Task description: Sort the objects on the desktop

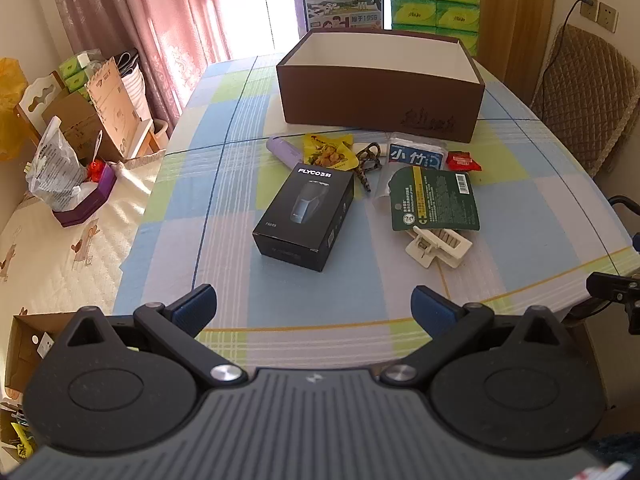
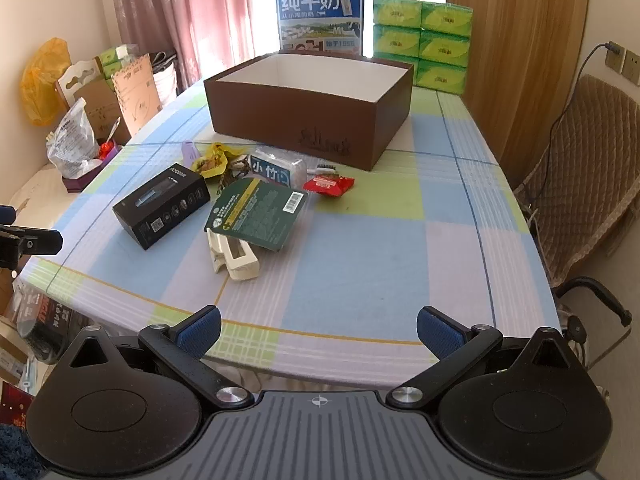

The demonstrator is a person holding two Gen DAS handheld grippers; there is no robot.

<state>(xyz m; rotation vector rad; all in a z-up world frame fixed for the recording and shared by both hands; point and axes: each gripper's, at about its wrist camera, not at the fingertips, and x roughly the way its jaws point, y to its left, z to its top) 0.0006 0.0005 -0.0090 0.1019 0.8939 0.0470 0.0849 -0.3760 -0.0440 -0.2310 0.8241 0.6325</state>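
Nearest, two sets of tongs hang over the counter's front edge, both spread wide with nothing between their blue ribbed pads: the left tongs (image 1: 314, 306) and the right tongs (image 2: 319, 328). The counter (image 2: 360, 264) wears a smooth checked cloth in pale blue, green and lilac, ruled with thin blue and yellow lines.

Just beyond lies one cream plastic clip (image 2: 234, 256), partly under one dark green card-backed packet (image 2: 256, 212) that carries a white barcode label. Left of these sits one black rectangular carton (image 1: 306, 216) printed "FLYCO", picturing a shaver. Behind them the small things bunch together: one lilac rounded tube (image 1: 284, 151), one crinkled yellow snack sachet (image 1: 328, 152), one patterned brown-and-cream band (image 1: 369, 164) whose material I cannot tell, one clear packet with a blue-and-white label (image 1: 418, 156) in Chinese characters, and one small red foil sachet (image 2: 330, 184).

Farther back stands one large open brown cardboard box (image 2: 304, 120), white inside, with a dark skyline motif on its front corner; it looks empty as far as the rim allows. All the loose items lie on the cloth in front of it.

Behind the box stand one blue milk carton (image 2: 320, 20) printed "纯牛奶" and a stack of green tissue packs (image 2: 422, 40), six visible from the right wrist.
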